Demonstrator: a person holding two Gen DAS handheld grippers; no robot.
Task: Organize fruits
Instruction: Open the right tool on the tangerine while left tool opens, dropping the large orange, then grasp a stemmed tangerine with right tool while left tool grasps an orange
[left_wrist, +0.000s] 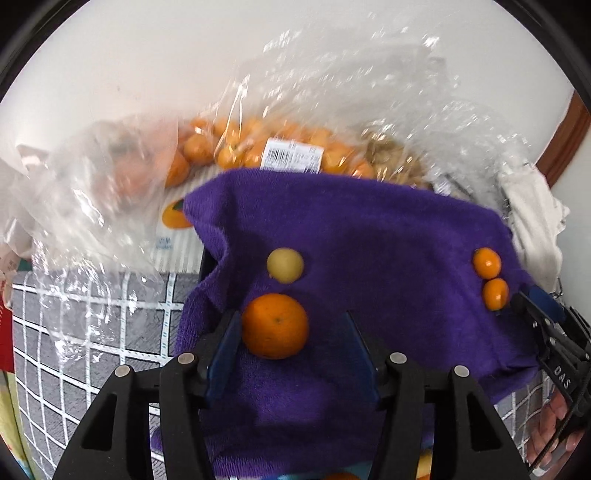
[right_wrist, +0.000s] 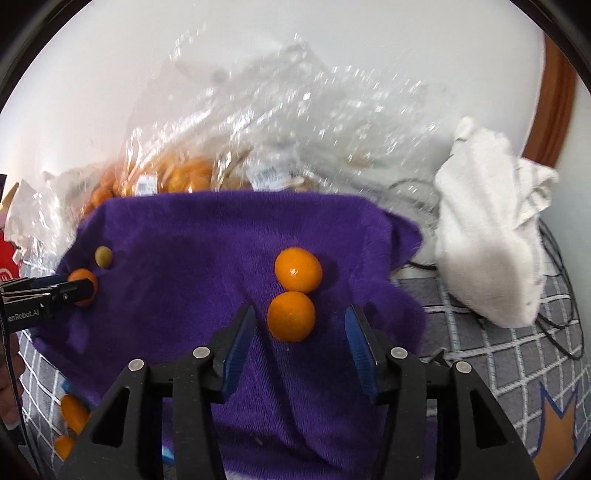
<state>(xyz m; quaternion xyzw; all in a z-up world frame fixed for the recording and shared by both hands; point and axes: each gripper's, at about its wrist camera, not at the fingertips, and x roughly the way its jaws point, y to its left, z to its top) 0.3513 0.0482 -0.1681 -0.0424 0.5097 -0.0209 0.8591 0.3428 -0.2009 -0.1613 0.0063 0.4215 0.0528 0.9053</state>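
Both hand-held grippers, left (left_wrist: 291, 343) and right (right_wrist: 299, 343), gape over oranges (left_wrist: 275, 325) on purple towel (left_wrist: 369, 240).

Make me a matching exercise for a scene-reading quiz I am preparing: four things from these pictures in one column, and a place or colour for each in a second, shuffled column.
Things:
1. large orange
2. pale yellow fruit
3. white cloth
4. barcode label

Descriptions:
A. crumpled beside the purple towel, off it
B. on the clear bag of oranges behind the towel
C. between the open left gripper fingers
D. on the towel, just beyond the large orange

Pairs: 1-C, 2-D, 3-A, 4-B
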